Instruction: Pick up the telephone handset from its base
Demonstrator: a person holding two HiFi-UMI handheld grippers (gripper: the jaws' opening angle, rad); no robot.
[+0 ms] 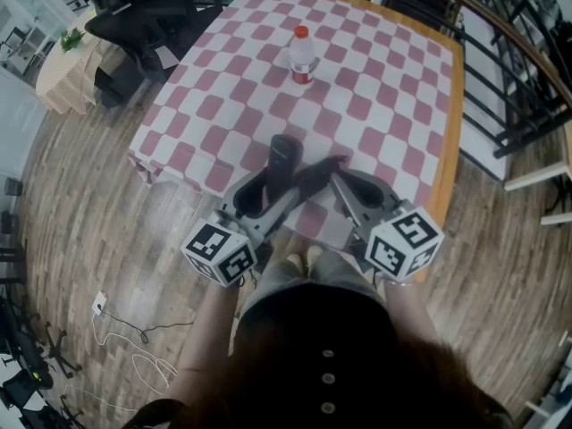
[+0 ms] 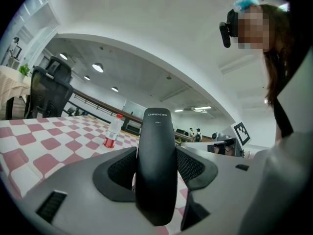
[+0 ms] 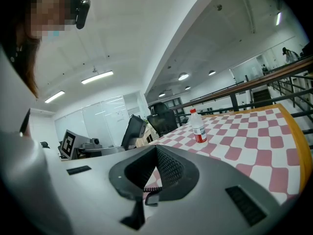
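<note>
- Left gripper (image 2: 156,156): jaws closed onto the telephone handset (image 2: 155,170), pads pressing its two sides; the handset stood upright over the near edge of the checked tablecloth (image 1: 393,88).
- Right gripper (image 3: 157,153): jaws brought together at the tips, nothing clamped; a coiled cord (image 3: 150,189) showed beneath them.
- Base: not clearly identifiable in any view.
- Risks, as judged: the smooth handset, with much of its length above the pads, could pivot or slip. The cord could tauten on a further lift and drag the base.
- Bottle (image 1: 303,56): well apart, unlikely to interfere.
</note>
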